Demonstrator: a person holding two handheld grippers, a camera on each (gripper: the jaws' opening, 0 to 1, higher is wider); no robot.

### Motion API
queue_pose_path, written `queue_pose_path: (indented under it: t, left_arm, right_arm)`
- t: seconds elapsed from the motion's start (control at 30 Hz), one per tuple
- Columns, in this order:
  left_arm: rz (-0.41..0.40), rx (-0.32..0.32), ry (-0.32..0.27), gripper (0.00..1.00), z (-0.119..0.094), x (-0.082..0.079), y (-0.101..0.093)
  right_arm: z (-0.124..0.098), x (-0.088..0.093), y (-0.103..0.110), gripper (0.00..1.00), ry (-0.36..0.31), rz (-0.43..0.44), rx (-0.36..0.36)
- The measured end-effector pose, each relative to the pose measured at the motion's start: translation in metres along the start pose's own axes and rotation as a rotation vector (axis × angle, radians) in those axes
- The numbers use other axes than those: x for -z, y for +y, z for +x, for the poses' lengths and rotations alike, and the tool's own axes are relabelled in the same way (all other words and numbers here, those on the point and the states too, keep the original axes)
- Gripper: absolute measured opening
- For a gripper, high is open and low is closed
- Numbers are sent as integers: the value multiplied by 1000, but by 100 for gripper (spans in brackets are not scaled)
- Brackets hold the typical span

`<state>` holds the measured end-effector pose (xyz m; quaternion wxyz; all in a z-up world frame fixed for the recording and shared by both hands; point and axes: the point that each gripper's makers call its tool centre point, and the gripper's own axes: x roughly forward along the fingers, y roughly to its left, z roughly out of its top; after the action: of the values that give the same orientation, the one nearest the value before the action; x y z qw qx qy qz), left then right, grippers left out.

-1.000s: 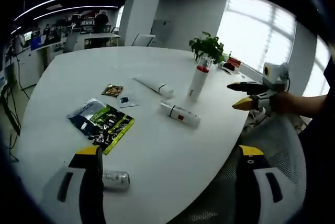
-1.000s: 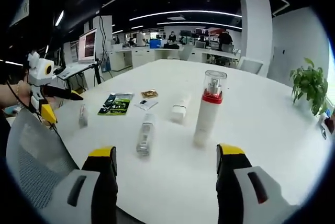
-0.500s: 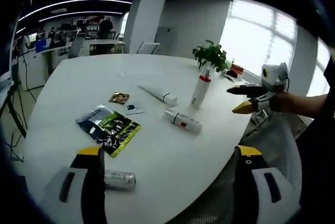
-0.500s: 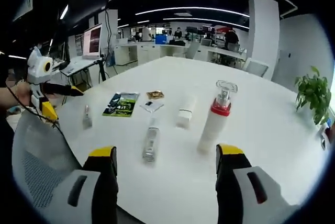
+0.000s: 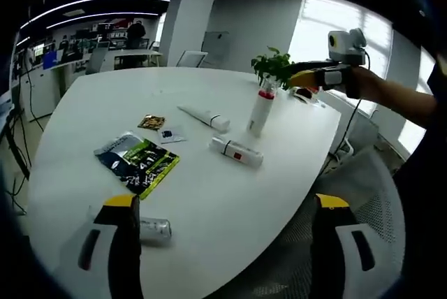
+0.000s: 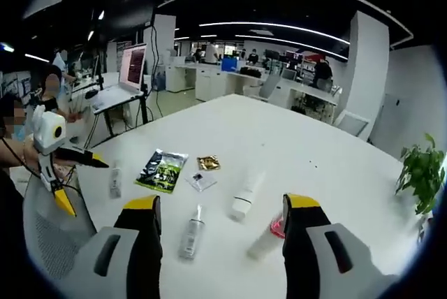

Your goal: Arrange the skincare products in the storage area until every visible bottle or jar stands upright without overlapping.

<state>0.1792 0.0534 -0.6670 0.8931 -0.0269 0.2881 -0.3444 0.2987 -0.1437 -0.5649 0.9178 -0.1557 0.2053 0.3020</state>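
Observation:
A white pump bottle with a red collar (image 5: 260,112) stands upright on the round white table (image 5: 209,208). Beside it lie a white tube (image 5: 204,117) and a clear bottle with a red label (image 5: 237,152). A small silver bottle (image 5: 154,228) lies near the front edge, just past my left gripper (image 5: 225,202), which is open and holds nothing. My right gripper (image 6: 222,202) is open too and hangs high over the table, with the red-collared bottle (image 6: 269,236) below it by the right jaw. The lying bottle (image 6: 192,232) and the tube (image 6: 244,198) are below as well.
A green sachet pack (image 5: 137,163), a brown sachet (image 5: 151,122) and a small sample sachet (image 5: 167,135) lie flat at mid-table. A potted plant (image 5: 274,68) stands at the far edge. A mesh chair (image 5: 363,180) sits at the table's near side. Office desks fill the background.
My right gripper has risen well above the table and now looks down on the upright bottle. The left gripper's view has shifted only a little. The products lie where they were.

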Motion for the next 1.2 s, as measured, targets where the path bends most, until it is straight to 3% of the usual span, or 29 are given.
queue_pose_path:
  t: [0.17, 0.3, 0.43, 0.67, 1.2]
  left_arm:
    - [-8, -10, -6, 94, -1, 0, 3]
    - [14, -15, 16, 93, 0, 6, 7]
    - [12, -22, 15, 93, -1, 7, 12]
    - [-4, -40, 19, 91, -1, 11, 15]
    - [-25, -45, -2, 89, -3, 9, 20]
  right_arm:
    - [7, -26, -4, 69, -22, -39, -2]
    - [11, -37, -12, 58, 2, -79, 6]
    - [26, -41, -20, 63, 30, -50, -16]
    - [47, -45, -21, 63, 45, -31, -26]
    - [56, -43, -24, 64, 82, -14, -29]
